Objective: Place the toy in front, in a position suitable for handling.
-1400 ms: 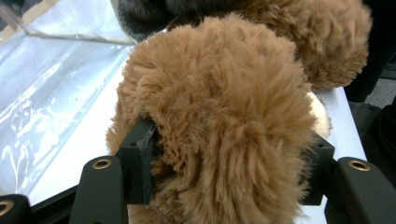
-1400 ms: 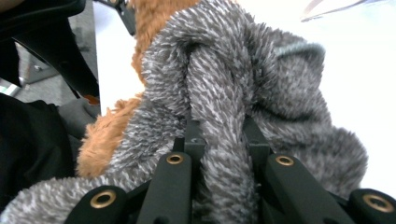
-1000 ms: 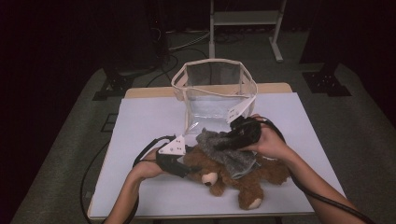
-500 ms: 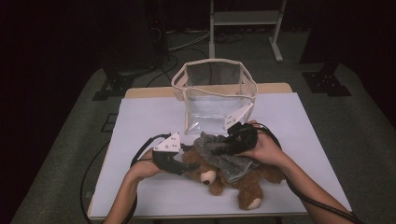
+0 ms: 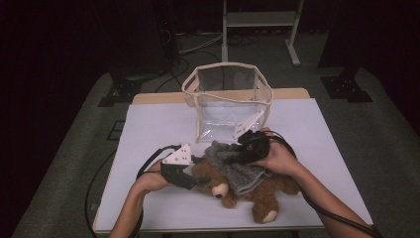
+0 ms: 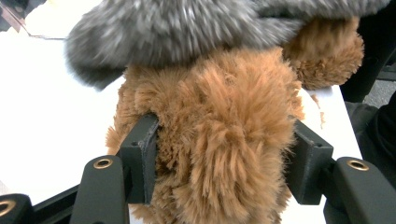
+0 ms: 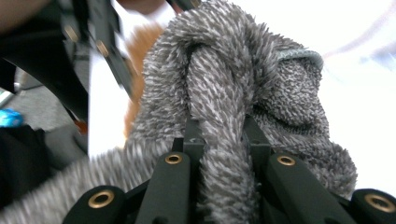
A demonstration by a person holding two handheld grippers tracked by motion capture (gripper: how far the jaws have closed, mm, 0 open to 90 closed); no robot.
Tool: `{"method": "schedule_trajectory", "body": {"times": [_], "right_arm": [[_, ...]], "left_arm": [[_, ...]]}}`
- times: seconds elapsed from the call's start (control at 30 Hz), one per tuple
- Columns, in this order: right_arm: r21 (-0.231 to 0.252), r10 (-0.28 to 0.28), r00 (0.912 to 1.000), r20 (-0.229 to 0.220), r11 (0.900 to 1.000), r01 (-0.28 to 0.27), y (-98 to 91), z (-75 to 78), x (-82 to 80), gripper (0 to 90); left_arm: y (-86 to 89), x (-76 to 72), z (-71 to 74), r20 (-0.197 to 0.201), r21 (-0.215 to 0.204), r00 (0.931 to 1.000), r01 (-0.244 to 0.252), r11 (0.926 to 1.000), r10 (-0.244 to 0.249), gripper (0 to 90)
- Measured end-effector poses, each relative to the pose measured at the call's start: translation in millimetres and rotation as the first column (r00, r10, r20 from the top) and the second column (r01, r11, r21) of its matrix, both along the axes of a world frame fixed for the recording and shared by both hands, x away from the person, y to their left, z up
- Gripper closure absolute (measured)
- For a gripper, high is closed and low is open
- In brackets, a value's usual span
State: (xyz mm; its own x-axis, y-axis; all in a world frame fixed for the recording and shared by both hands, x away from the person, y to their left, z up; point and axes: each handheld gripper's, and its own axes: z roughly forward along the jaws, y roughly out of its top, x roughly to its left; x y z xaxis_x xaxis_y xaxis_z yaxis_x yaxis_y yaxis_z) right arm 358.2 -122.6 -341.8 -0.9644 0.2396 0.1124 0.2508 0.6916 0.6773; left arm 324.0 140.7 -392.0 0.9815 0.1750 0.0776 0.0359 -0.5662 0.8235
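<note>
A brown teddy bear (image 5: 262, 198) lies on the white table (image 5: 158, 129), its head toward my left gripper (image 5: 197, 179). In the left gripper view, my left gripper (image 6: 223, 144) is shut on the bear's furry head (image 6: 224, 121); its jaws have just been opening a little, with the fur still pressed between the pads. A grey fuzzy cloth (image 5: 240, 171) is draped over the bear's body. My right gripper (image 5: 235, 154) is above the bear. In the right gripper view, my right gripper (image 7: 223, 135) is shut on a bunched fold of that cloth (image 7: 243, 84).
A clear plastic bag with a cream trim (image 5: 228, 99) stands open just behind the bear. Black cables (image 5: 148, 166) trail from both grippers across the table. A metal stand (image 5: 257, 20) is on the floor beyond the table.
My right gripper has rolled so its grey plate shows, and has shifted slightly left with the grey cloth over the bear. The left hand has stayed put.
</note>
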Motion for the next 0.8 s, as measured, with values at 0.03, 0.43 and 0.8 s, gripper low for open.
{"method": "schedule_trajectory", "body": {"times": [0.03, 0.43, 0.8], "right_arm": [[0.000, -0.021, 0.9997, -0.008, 0.9998, 0.021, -8.9, -1.4, -0.5, 76.0], [0.060, -0.167, 0.9856, -0.028, 0.9839, 0.168, -84.3, -13.4, -22.1, 76.0], [0.053, -0.148, 0.9889, 0.015, 0.9877, 0.147, -70.7, -11.8, -28.4, 75.8]], "left_arm": [[0.8, -0.2, 0.3, 0.002, 0.005, 1.0000, 0.005, 1.0000, -0.005, 38.2], [-0.9, -1.4, 9.8, -0.011, 0.031, 0.9999, 0.004, 0.9995, -0.003, 25.4], [-20.9, 9.7, 14.0, -0.002, 0.099, 0.9999, 0.013, 0.9950, -0.013, 28.9]]}}
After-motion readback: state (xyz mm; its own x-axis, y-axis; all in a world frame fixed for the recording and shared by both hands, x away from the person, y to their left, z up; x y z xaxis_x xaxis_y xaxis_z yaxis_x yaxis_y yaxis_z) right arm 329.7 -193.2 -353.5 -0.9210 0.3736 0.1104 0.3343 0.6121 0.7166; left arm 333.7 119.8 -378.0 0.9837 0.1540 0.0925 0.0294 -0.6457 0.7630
